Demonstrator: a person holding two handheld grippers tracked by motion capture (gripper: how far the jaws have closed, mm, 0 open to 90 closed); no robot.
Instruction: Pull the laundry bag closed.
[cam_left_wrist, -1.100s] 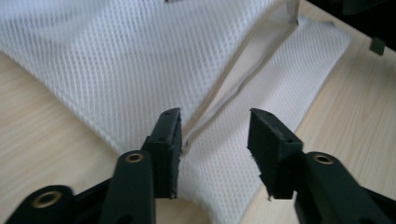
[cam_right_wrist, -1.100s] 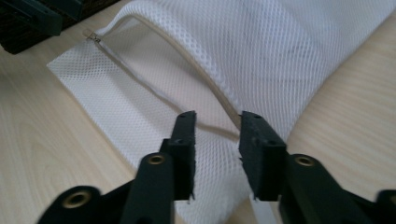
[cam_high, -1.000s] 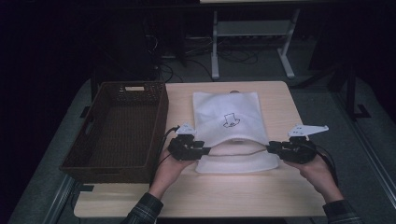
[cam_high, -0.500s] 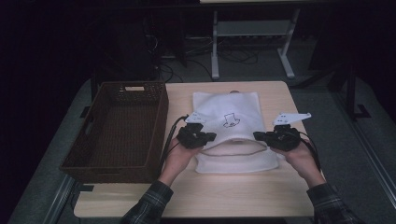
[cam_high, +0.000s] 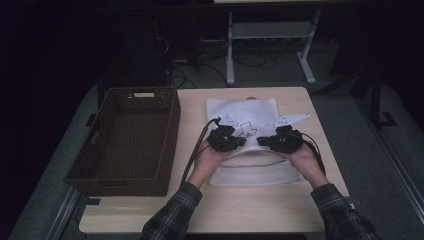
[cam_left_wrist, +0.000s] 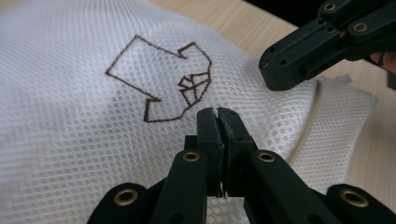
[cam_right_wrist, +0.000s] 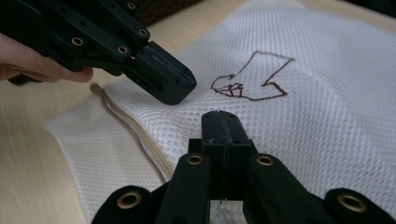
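Mesh bag (cam_high: 250, 145) lies on the surface (cam_high: 230, 210) beside the basket (cam_high: 125, 135), each closed hand-held gripper, left (cam_high: 235, 139) and right (cam_high: 267, 141), seemingly pinching its fold, which could slip free if grips are shallow.

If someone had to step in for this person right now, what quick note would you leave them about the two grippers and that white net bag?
Left gripper: jaws shut, tips over the white mesh bag beside its brown shirt drawing. Whether mesh is pinched I cannot tell.
Right gripper: jaws shut, likewise over the bag, facing the left one.
Things: the bag lies flat on the wooden table, its zipper running across the near part. A brown wicker basket stands left of it, nothing inside.
Done: both grippers brought to the bag's middle.
Left: probably folding or lifting the bag, perhaps into the basket.
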